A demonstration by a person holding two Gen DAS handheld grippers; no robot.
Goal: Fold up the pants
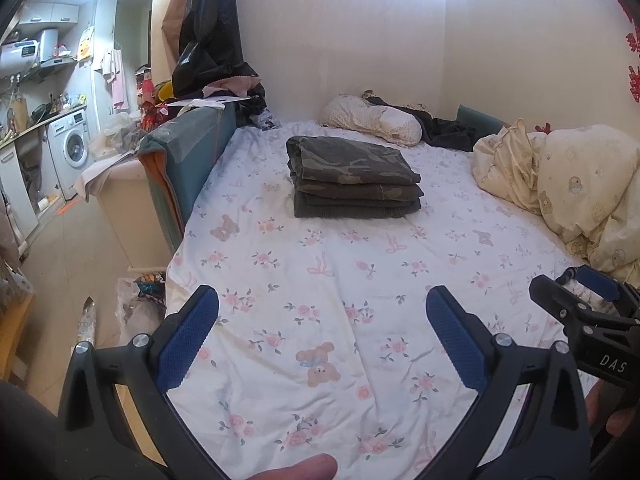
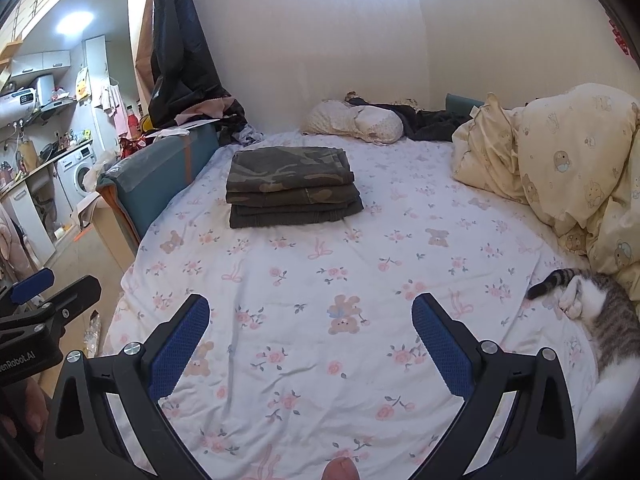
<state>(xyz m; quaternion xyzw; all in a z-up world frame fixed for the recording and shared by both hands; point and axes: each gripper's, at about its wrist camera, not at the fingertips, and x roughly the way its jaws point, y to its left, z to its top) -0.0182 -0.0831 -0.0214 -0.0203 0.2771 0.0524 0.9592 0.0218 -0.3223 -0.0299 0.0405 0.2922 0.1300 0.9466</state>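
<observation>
Camouflage pants [image 1: 352, 176] lie folded into a neat stack on the floral bed sheet [image 1: 320, 280], toward the far left of the bed; they also show in the right wrist view [image 2: 292, 190]. My left gripper [image 1: 322, 312] is open and empty, held above the near part of the sheet, well short of the pants. My right gripper [image 2: 310, 320] is open and empty too, beside the left one. The right gripper shows at the right edge of the left wrist view [image 1: 576, 296], and the left gripper at the left edge of the right wrist view [image 2: 44, 296].
A cat [image 2: 600, 312] lies on the sheet at the near right. A cream duvet [image 2: 568, 160] is bunched at the right, a pillow [image 2: 356, 122] and dark clothes at the far wall. A teal footboard [image 1: 188, 152] borders the bed's left; beyond it are floor clutter and a kitchen.
</observation>
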